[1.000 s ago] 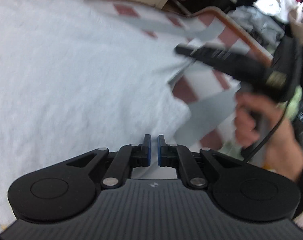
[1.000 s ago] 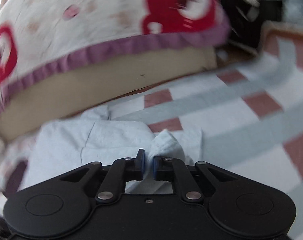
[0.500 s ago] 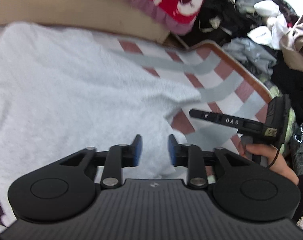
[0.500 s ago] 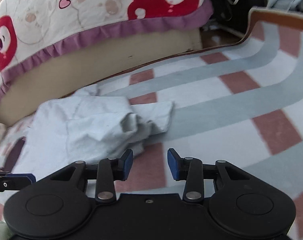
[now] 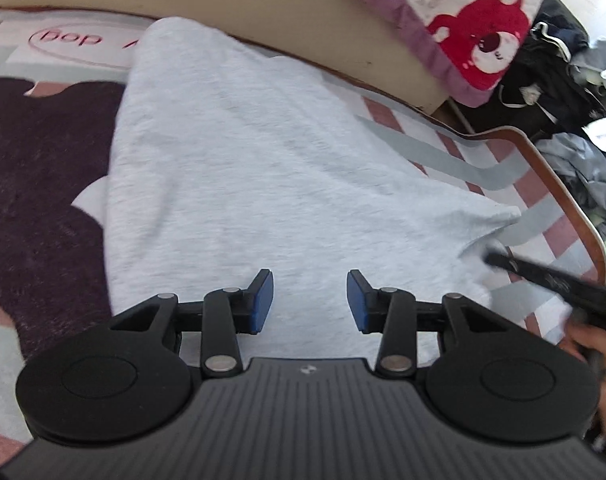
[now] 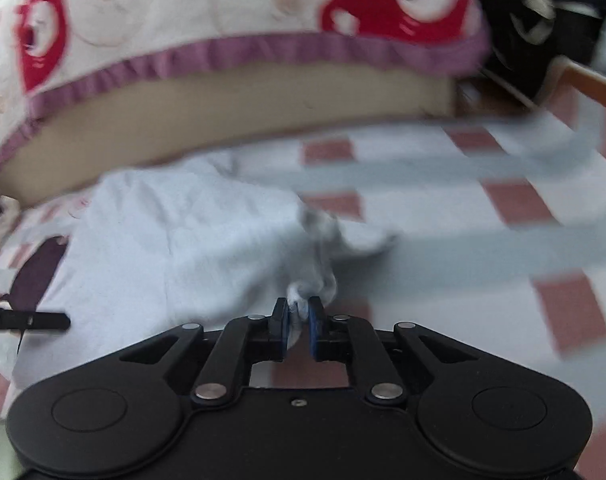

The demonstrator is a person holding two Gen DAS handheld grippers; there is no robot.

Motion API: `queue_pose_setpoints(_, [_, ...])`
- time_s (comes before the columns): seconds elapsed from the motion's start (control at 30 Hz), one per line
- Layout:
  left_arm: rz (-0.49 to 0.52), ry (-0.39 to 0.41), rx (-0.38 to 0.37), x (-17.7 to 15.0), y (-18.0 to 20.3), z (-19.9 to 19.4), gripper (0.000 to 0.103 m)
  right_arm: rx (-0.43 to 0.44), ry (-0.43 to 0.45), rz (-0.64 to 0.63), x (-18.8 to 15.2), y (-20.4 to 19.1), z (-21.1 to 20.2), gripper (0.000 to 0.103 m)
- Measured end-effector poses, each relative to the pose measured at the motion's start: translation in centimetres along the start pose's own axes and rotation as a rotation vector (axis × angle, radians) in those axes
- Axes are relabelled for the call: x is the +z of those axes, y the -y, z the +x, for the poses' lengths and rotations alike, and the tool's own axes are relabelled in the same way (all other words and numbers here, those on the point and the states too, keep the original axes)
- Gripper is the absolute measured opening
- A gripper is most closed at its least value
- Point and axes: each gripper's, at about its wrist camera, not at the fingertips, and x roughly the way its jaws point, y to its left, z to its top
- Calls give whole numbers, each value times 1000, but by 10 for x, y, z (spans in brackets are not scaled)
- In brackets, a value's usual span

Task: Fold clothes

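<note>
A dark purple patch of the patterned rug (image 5: 35, 184) lies at far left, beside the pale grey knit garment (image 5: 263, 168) spread flat across the rug. The left gripper (image 5: 309, 300) hangs over the garment's near edge, jaws wide apart and empty. Behind runs a beige mattress edge (image 5: 303, 12) under a bear-print quilt with purple trim (image 5: 479, 36). The right gripper (image 6: 298, 322) pinches a bunched corner of the garment. A heap of dark clothes (image 5: 563, 80) crowds the far right.
</note>
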Motion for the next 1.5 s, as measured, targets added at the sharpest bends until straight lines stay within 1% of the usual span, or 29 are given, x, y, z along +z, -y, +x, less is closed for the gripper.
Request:
queue_pose_setpoints(0.07, [9, -19, 7, 0, 0, 2, 40, -12, -100, 10, -8, 4, 7, 10])
queue_pose_setpoints(0.1, [20, -28, 14, -1, 1, 2, 40, -14, -133, 20, -11, 6, 12, 10])
queue_pose_setpoints(0.2, [58, -44, 33, -5, 5, -1, 40, -28, -188, 68, -12, 9, 19, 12])
queue_pose_setpoints(0.27, [76, -51, 40, -6, 8, -1, 41, -74, -216, 76, -5, 7, 15, 16])
queue_pose_setpoints(0.3, [78, -52, 42, -6, 9, -1, 41, -97, -230, 80, -1, 6, 12, 16])
queue_pose_setpoints(0.33, [76, -47, 37, -6, 9, -2, 41, -118, -209, 80, 3, 6, 7, 20])
queue_pose_setpoints(0.37, [80, -35, 19, -5, 12, -3, 41, -136, -156, 77, 8, 5, -2, 27])
queue_pose_setpoints(0.4, [88, -21, -2, -5, 15, -5, 41, -153, -103, 74, 13, 5, -10, 30])
queue_pose_setpoints(0.43, [97, -7, -24, -6, 18, -7, 41, -117, -67, 105, 18, 9, -14, 34])
queue_pose_setpoints(0.5, [143, 25, -60, -7, 31, -11, 41, 57, -23, 226, 27, 26, -12, 38])
queue_pose_setpoints(0.53, [174, 38, -71, -8, 39, -12, 41, 138, -42, 304, 30, 34, -4, 39])
queue_pose_setpoints(0.6, [216, 56, -82, -11, 52, -14, 43, 240, -133, 475, 24, 45, 19, 39])
queue_pose_setpoints(0.63, [214, 53, -87, -12, 54, -12, 45, 262, -162, 537, 19, 47, 28, 39])
queue_pose_setpoints(0.7, [190, 37, -102, -13, 54, -9, 45, 260, -189, 624, 7, 47, 40, 50])
queue_pose_setpoints(0.73, [170, 30, -109, -14, 51, -6, 45, 251, -192, 667, 1, 48, 45, 58])
queue_pose_setpoints(0.77, [162, 28, -111, -14, 50, -5, 45, 238, -178, 689, -3, 47, 48, 59])
queue_pose_setpoints(0.83, [159, 28, -109, -15, 48, -2, 45, 204, -121, 692, -6, 45, 49, 59])
queue_pose_setpoints(0.9, [191, 38, -130, -17, 51, -2, 45, 170, -63, 695, -10, 43, 50, 59])
queue_pose_setpoints(0.93, [211, 44, -143, -19, 53, -3, 45, 152, -41, 672, -10, 40, 51, 58])
queue_pose_setpoints(1.0, [224, 17, -154, -22, 53, -1, 47, 110, -22, 564, -3, 30, 55, 54])
queue_pose_setpoints(1.03, [227, -1, -158, -23, 53, 1, 52, 86, -14, 511, 1, 24, 55, 26])
queue_pose_setpoints(1.07, [230, -19, -161, -24, 52, 2, 54, 66, 2, 457, 4, 17, 52, 6])
queue_pose_setpoints(1.13, [236, -55, -169, -27, 51, 5, 54, 43, 40, 357, 8, 5, 37, 6])
queue_pose_setpoints(1.27, [249, -127, -183, -33, 50, 11, 54, 56, 49, 218, 13, -13, -4, 5])
queue_pose_setpoints(1.3, [252, -145, -187, -35, 49, 12, 53, 47, 28, 210, 12, -13, -7, 5])
queue_pose_setpoints(1.33, [243, -148, -185, -34, 47, 11, 53, 27, -15, 225, 8, -9, -3, 5])
queue_pose_setpoints(1.4, [210, -135, -175, -29, 41, 7, 52, -23, -94, 227, -2, 1, 11, 4])
queue_pose_setpoints(1.47, [188, -120, -163, -26, 36, 3, 52, -18, -168, 248, -12, 10, 26, 4])
queue_pose_setpoints(1.5, [190, -109, -157, -25, 35, 1, 52, -25, -177, 244, -12, 12, 27, 5])
